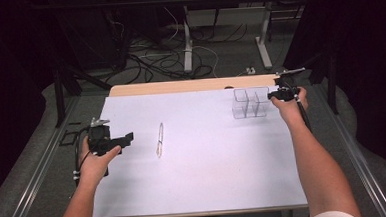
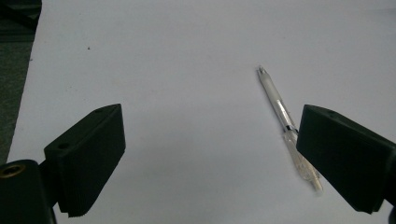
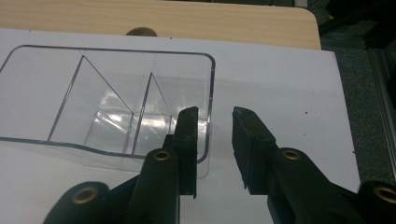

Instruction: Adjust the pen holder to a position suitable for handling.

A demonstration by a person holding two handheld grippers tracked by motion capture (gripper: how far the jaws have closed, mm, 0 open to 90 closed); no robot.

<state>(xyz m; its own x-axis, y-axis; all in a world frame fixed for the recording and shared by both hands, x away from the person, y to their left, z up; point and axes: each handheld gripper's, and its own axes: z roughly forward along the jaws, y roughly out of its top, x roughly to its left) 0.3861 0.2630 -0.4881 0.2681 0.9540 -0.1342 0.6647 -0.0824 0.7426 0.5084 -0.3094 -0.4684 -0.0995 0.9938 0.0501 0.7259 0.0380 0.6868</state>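
Right tool [image 3: 215,116] astride clear organizer [image 3: 70,93] wall, white tabletop [image 1: 209,162].

White-topped table [image 1: 200,183] with pen [image 1: 159,139] and clear divided organizer [image 1: 249,103].

Your clear organizer box [image 3: 112,100] at one o'clock on the table looks like glossy transparent plastic, with smooth walls and dividers that catch bright glare. The pen [image 2: 285,123] has a translucent plastic barrel with a shiny metal-looking tip and band. Under both lies a matt white sheet [image 1: 209,162], smooth and paper-like, with a few dark specks. At twelve o'clock a strip of the table top [image 3: 187,21] shows pale wood grain with a satin finish. Your left gripper [image 2: 210,154] has matt black pads with finely ribbed faces. Your right gripper [image 3: 214,140] is the same dull black, with brass-coloured metal bushings.
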